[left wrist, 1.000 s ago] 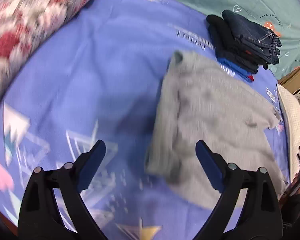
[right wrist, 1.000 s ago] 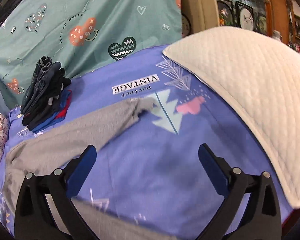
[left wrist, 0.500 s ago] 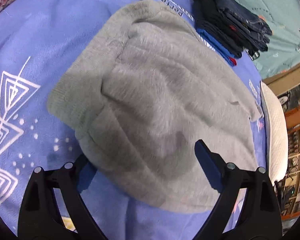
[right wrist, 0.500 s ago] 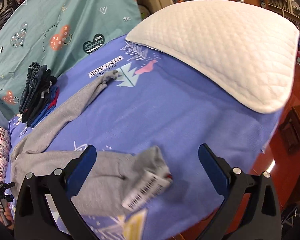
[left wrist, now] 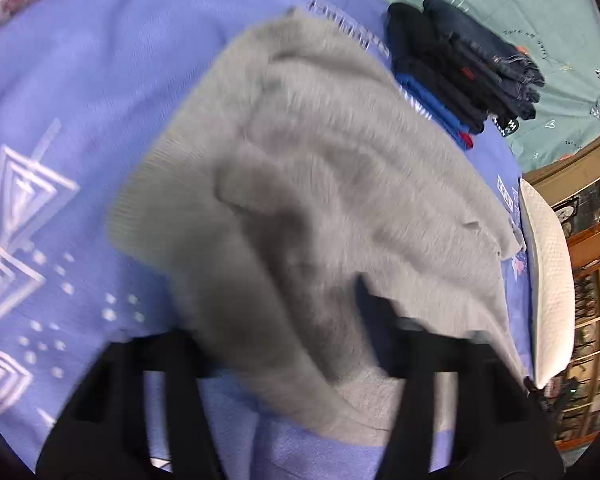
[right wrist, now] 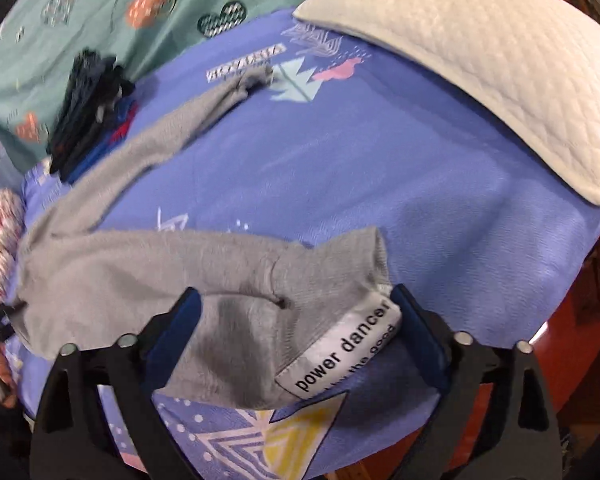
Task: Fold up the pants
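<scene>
Grey sweatpants lie spread on the blue patterned bedsheet. In the left wrist view my left gripper sits over the waistband end, its fingers wide apart with grey cloth bunched between and over them; the image is blurred. In the right wrist view the pants stretch left, one leg running to the far side. My right gripper is open, its blue-padded fingers either side of a leg cuff with a white "power dancer" label.
A stack of folded dark pants lies at the far side by a teal cloth. A white quilted pillow lies at the right. The bed's edge drops to a red floor.
Both grippers have moved down onto the pants. The left now has cloth between its fingers. The right now straddles the labelled cuff.
</scene>
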A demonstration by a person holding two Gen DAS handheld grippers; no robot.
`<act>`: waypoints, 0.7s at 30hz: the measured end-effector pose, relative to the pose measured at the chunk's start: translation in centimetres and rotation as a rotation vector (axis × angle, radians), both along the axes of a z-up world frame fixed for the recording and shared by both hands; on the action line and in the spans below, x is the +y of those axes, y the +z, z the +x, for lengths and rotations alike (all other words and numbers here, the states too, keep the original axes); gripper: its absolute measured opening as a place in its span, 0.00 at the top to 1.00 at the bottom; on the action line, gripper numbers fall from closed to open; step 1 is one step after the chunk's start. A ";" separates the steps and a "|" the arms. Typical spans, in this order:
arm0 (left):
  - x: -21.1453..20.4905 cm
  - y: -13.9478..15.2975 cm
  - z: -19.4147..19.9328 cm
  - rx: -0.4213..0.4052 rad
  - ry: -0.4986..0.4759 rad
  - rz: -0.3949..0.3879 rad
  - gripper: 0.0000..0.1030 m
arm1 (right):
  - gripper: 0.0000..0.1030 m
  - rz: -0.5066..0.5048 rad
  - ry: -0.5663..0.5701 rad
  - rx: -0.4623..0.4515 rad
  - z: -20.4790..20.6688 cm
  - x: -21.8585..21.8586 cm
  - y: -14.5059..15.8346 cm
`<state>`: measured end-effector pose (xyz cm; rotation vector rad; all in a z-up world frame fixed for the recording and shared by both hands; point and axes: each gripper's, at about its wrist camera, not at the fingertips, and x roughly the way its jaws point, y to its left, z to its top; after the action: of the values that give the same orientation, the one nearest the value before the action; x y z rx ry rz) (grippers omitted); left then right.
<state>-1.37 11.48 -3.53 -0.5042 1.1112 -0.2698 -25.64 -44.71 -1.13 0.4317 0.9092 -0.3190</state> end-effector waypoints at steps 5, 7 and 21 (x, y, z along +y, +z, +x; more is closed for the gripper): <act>-0.2 1.4 -0.1 -0.090 0.006 0.003 0.84 | 0.89 0.056 0.050 -0.200 -0.2 -1.5 2.7; 0.5 3.6 -1.0 -0.159 0.019 -0.007 0.88 | 0.93 0.053 0.039 -0.302 -0.7 -2.7 5.3; 3.1 1.3 -6.1 0.052 -0.030 0.046 0.69 | 0.90 0.000 -0.138 -0.165 -2.2 -7.5 2.7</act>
<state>-7.47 14.56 -2.25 -0.4555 1.1734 -0.2579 -27.82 -52.23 1.55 0.5142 0.7204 -0.4034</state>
